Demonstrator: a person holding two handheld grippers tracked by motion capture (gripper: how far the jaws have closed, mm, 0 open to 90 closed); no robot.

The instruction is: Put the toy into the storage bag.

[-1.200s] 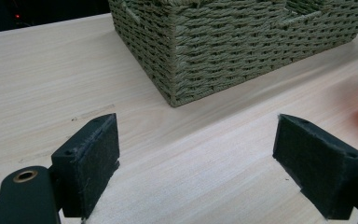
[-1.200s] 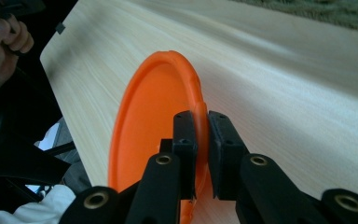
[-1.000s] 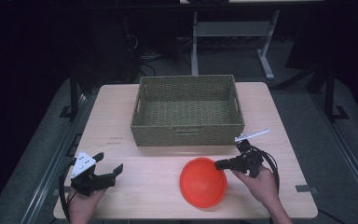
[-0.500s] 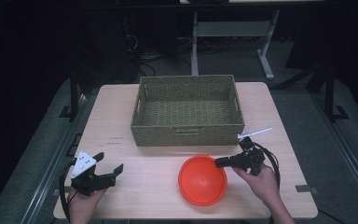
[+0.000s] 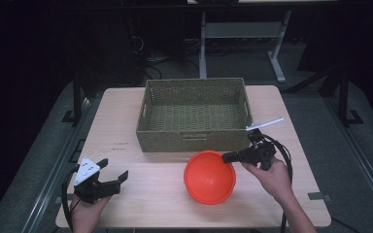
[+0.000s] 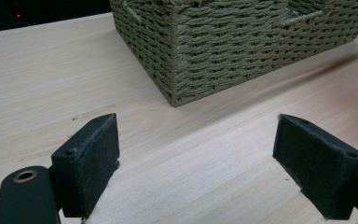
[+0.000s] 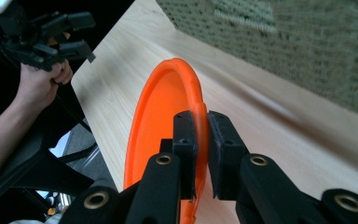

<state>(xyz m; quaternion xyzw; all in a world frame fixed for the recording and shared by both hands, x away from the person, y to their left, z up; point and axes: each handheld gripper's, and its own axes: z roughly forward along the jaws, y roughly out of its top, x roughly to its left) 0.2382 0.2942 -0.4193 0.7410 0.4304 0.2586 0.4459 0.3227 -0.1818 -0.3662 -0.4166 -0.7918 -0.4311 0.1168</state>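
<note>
Right gripper [image 5: 229, 156] clamps the rim of the orange bowl [image 5: 209, 176], one jaw inside the rim, one outside, as the right gripper view shows [image 7: 200, 140]. Bowl sits tilted over the wooden table [image 5: 155, 208], just in front of the woven basket [image 5: 194, 141], near its right front corner. Left gripper [image 5: 112, 171] rests near the table's front left corner, jaws spread wide with nothing between them; bare tabletop visible between its pads [image 6: 91, 158].
</note>
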